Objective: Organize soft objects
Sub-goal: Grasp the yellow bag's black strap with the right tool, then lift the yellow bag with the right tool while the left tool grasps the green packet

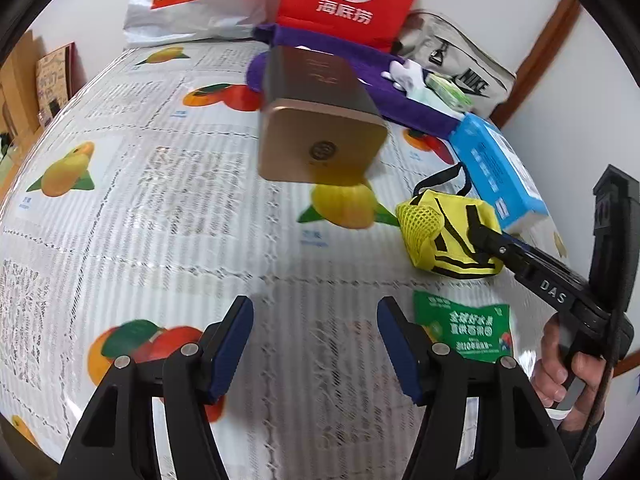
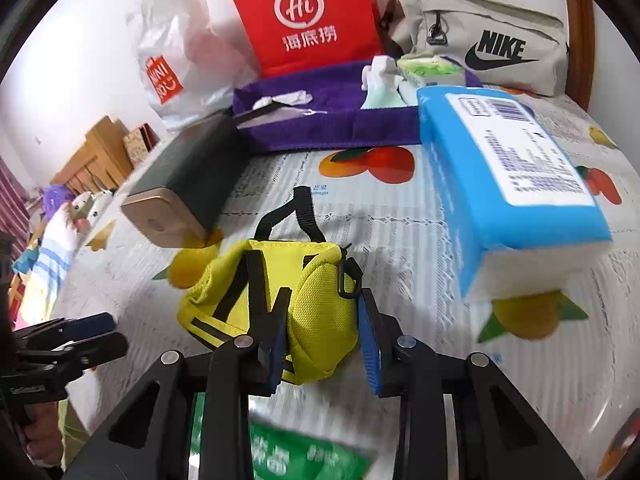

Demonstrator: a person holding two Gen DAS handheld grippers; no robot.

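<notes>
A yellow fabric pouch (image 2: 308, 304) with black straps lies on the fruit-print tablecloth (image 2: 400, 220). My right gripper (image 2: 324, 344) is shut on its near end, with both blue pads pressing into the cloth. In the left wrist view the same pouch (image 1: 440, 240) sits at the right with the right gripper (image 1: 486, 240) reaching into it. My left gripper (image 1: 316, 344) stands open over bare tablecloth with nothing between its fingers. A purple fabric tray (image 2: 332, 128) holding white and pale green soft items sits at the back.
A dark box with a gold end (image 1: 320, 120) lies left of the pouch. A blue tissue pack (image 2: 508, 160) lies on the right and a green packet (image 1: 460, 328) near the front. A red bag (image 2: 312, 16), a white plastic bag (image 2: 176, 52) and a beige Nike pouch (image 2: 480, 40) line the wall.
</notes>
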